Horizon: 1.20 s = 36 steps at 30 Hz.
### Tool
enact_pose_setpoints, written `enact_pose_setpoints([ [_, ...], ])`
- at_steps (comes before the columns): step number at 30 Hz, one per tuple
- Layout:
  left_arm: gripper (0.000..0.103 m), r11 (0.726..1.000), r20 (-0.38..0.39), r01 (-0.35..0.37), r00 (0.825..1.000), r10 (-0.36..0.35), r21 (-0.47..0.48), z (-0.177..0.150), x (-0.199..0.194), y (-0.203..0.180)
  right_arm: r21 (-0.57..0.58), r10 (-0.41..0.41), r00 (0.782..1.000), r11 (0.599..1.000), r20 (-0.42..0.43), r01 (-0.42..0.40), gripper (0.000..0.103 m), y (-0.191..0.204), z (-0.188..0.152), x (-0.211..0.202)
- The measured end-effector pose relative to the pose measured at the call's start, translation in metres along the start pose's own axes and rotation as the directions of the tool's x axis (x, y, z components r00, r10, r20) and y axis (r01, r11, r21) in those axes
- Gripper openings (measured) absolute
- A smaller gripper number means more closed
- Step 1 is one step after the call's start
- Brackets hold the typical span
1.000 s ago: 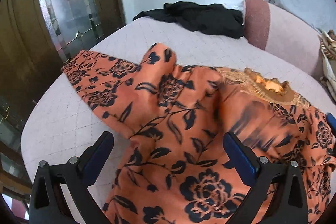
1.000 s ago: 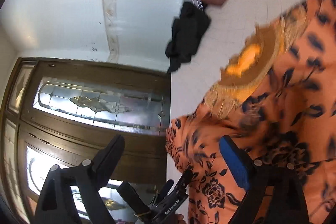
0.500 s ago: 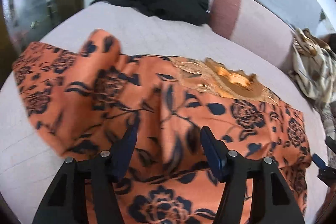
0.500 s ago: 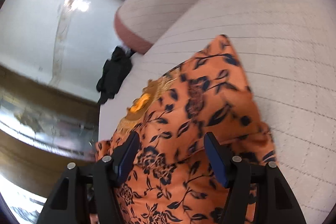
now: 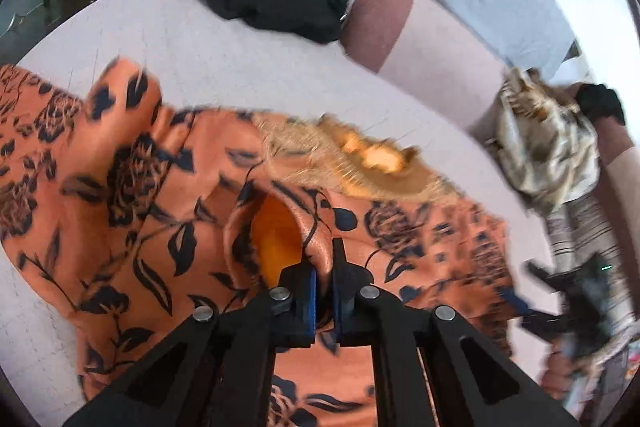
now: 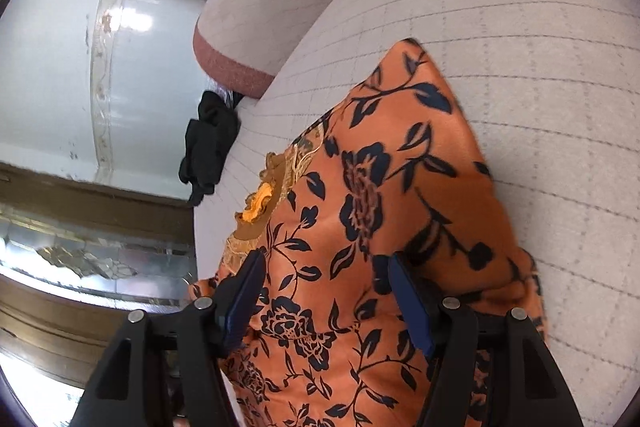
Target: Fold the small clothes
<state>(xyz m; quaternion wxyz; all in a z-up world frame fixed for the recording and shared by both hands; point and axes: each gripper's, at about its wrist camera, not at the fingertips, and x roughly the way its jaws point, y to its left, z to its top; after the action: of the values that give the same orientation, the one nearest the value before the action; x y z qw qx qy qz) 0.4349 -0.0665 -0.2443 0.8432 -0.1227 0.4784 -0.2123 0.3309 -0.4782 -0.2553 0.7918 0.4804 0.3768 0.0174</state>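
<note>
Here, in the left wrist view, the left gripper point(image 5: 325, 285) has just closed its jaws onto a raised pucker of the orange floral garment point(image 5: 140, 187), which lies spread on the quilted bed point(image 5: 208, 67). The cloth runs away from the jaws to both sides, its embroidered neckline point(image 5: 360, 163) just beyond the pinch. How many layers are caught is hidden behind the pads. At the right edge the other tool is blurred.

In the right wrist view, the right gripper point(image 6: 328, 291) stands with jaws apart over the garment's point(image 6: 380, 187) near edge, cloth between the pads but not visibly pressed. A corner points away toward the bolster point(image 6: 256, 27). The lower hem is cut off by the frame. The left hand already holds fabric; the right looks poised to grip.
</note>
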Motion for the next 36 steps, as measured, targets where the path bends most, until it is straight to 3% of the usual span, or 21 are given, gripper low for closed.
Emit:
enact_pose_setpoints([
  [5,0.006,1.0,0.011,0.004,1.0,-0.004,0.012,0.039,-0.035,-0.017,-0.038,-0.08,0.996,0.996,-0.03,0.079,0.067,0.004,-0.005,0.014],
  [9,0.011,0.995,0.023,-0.092,0.995,0.093,-0.024,0.062,-0.032,-0.009,0.046,-0.066,0.995,0.996,-0.074,0.07,0.067,-0.014,-0.003,0.022],
  [10,0.011,0.986,0.0,-0.164,0.987,0.164,-0.042,0.064,-0.022,-0.001,0.053,-0.062,0.996,0.996,-0.071,0.066,0.067,-0.015,-0.003,0.022],
  [13,0.01,0.924,-0.127,-0.378,0.921,0.369,-0.06,0.053,0.001,0.027,0.034,-0.079,0.994,0.996,-0.072,0.082,0.067,-0.012,-0.004,0.023],
  [17,0.01,0.935,-0.131,-0.342,0.935,0.329,-0.096,0.031,-0.001,0.043,0.024,-0.095,0.993,0.995,-0.073,0.097,0.067,-0.009,-0.004,0.023],
  [22,0.012,0.951,-0.064,-0.304,0.951,0.301,-0.052,0.018,0.001,0.017,-0.001,-0.104,0.994,0.995,-0.023,0.104,0.067,0.003,-0.007,0.018],
  [27,0.022,0.924,-0.149,-0.382,0.912,0.382,0.028,0.008,0.043,0.007,-0.177,-0.05,0.998,0.983,0.039,0.056,0.067,0.041,-0.019,0.012],
  [29,0.024,0.908,-0.181,-0.415,0.89,0.419,0.061,0.0,0.062,0.008,-0.212,-0.075,0.997,0.974,0.015,0.076,0.067,0.048,-0.025,0.02],
  [30,0.031,0.898,-0.148,-0.432,0.885,0.441,0.086,-0.001,0.063,0.005,-0.213,-0.095,0.995,0.973,-0.002,0.093,0.067,0.047,-0.027,0.027],
  [32,0.041,0.889,-0.16,-0.443,0.875,0.457,0.114,0.0,0.062,0.002,-0.194,-0.187,0.979,0.966,-0.08,0.169,0.065,0.036,-0.031,0.049],
  [33,0.043,0.898,-0.177,-0.427,0.881,0.44,0.106,0.001,0.057,0.003,-0.183,-0.206,0.974,0.965,-0.096,0.186,0.063,0.03,-0.032,0.056],
  [34,0.043,0.913,-0.163,-0.4,0.898,0.408,0.078,0.004,0.045,0.006,-0.185,-0.199,0.977,0.966,-0.079,0.182,0.063,0.03,-0.032,0.054],
  [35,0.044,0.92,-0.123,-0.387,0.912,0.391,0.058,0.009,0.029,0.01,-0.191,-0.198,0.977,0.965,-0.075,0.181,0.063,0.033,-0.032,0.052],
  [36,0.051,0.92,-0.086,-0.389,0.916,0.391,0.047,0.01,0.015,0.015,-0.199,-0.193,0.979,0.964,-0.069,0.176,0.063,0.036,-0.031,0.05],
])
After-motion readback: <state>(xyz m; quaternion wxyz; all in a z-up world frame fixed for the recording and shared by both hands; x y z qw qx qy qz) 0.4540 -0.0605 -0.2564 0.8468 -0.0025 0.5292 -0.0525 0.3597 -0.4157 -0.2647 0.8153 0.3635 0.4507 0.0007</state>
